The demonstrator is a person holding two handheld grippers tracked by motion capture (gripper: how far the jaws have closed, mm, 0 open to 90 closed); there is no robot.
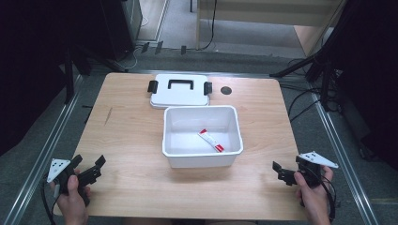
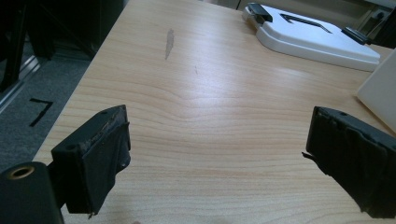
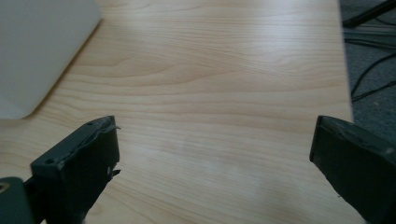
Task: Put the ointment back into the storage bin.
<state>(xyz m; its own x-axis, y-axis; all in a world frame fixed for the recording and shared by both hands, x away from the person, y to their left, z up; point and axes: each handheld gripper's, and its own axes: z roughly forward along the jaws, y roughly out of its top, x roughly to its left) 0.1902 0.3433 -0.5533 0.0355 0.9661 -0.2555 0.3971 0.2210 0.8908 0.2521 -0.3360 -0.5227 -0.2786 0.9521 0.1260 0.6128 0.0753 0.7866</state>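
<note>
Overhead light falls evenly on the desk (image 1: 126,140), bright at its centre, while the room's left and right sides sink into near black. The white bin (image 1: 202,161) throws only a soft, short shadow toward the near edge. In both gripper views pale glare streaks the wood grain, and the near black fingers (image 3: 79,172) are soft and out of focus. The high view is slightly grainy.

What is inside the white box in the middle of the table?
The white box holds one red and white tube, lying diagonally on its floor. Its near wall covers a strip of the floor, so anything there cannot be seen.
</note>
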